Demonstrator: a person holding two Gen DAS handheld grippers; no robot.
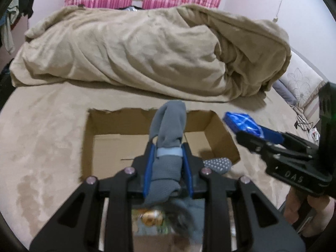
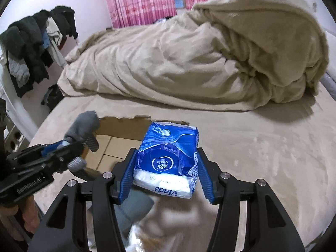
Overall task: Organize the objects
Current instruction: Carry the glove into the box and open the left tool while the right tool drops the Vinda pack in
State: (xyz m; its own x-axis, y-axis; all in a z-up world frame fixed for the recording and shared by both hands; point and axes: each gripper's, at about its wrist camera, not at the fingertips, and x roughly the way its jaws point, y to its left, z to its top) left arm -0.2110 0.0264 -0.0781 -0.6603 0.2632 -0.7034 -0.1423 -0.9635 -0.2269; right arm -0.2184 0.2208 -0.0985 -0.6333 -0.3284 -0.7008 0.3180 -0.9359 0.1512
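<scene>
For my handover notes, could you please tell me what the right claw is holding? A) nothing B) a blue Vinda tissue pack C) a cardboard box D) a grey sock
B: the right claw is shut on the blue Vinda tissue pack, while the grey sock sits in the left claw.

Soft, dim indoor light; heavy fisheye edge warp, blurred lower foreground.

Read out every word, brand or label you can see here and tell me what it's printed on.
"Vinda": tissue pack, on its blue face and upside down on its white end.
"GenRobot.AI": left gripper body.
"DAS": right gripper body, upside down.
Small print and barcode on the pack: too small to read.
</scene>
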